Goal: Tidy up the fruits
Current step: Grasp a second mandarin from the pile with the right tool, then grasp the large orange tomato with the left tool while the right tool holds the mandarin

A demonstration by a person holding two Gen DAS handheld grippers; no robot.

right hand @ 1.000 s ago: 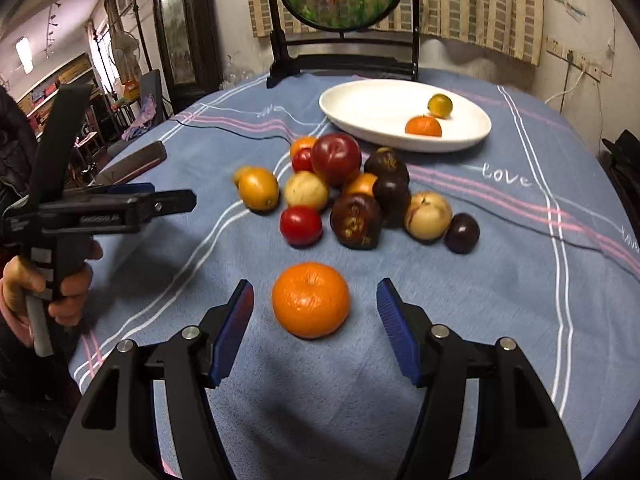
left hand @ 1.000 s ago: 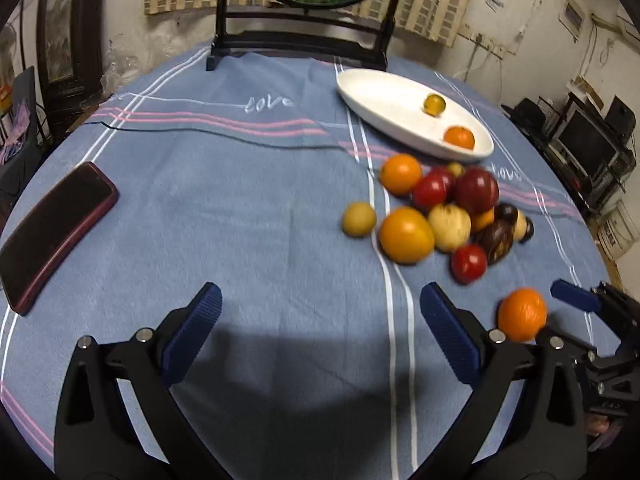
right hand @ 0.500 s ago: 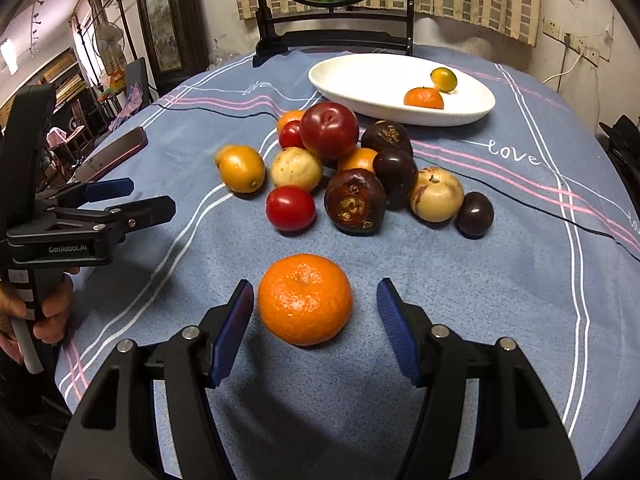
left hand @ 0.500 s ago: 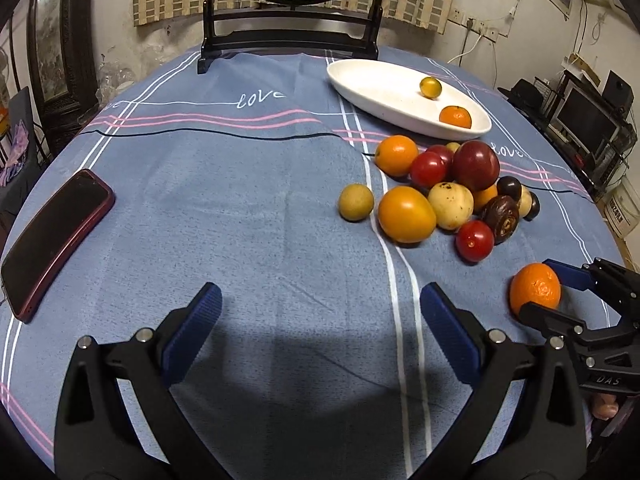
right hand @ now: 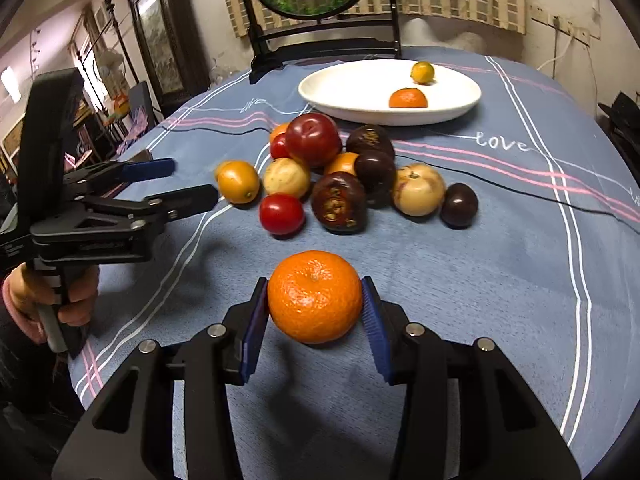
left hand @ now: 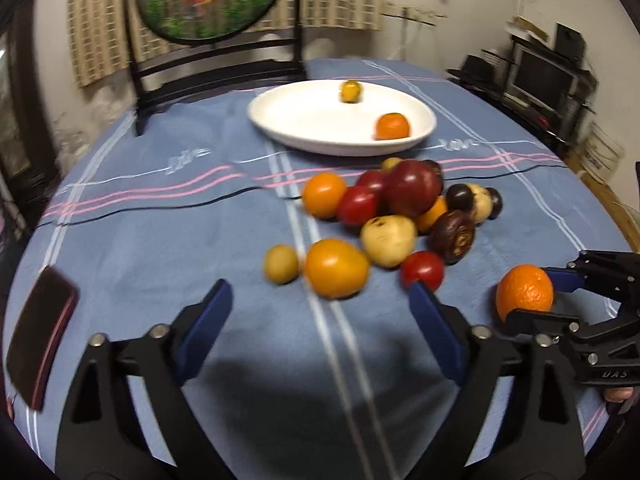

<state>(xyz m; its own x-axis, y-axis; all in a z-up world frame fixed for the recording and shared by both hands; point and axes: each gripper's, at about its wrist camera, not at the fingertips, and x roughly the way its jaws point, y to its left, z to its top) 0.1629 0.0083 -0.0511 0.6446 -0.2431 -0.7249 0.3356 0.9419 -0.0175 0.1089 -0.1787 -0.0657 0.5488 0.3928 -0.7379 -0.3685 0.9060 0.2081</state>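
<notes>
My right gripper (right hand: 315,310) is shut on a large orange mandarin (right hand: 315,296), held just above the blue cloth; it also shows in the left wrist view (left hand: 525,293). A pile of mixed fruit (right hand: 340,172) lies beyond it, also in the left wrist view (left hand: 396,216). A white oval plate (right hand: 340,96) at the back holds a small mandarin (right hand: 408,98) and a yellow fruit (right hand: 423,72). My left gripper (left hand: 320,320) is open and empty, near an orange fruit (left hand: 336,268) and a small yellow one (left hand: 281,264).
A dark phone (left hand: 40,336) lies at the table's left edge. A round screen on a black stand (left hand: 212,0) stands behind the plate. A blue striped cloth (left hand: 160,220) covers the round table.
My right gripper has closed on the mandarin, which it straddled open before. My left gripper has moved forward toward the fruit pile, still open.
</notes>
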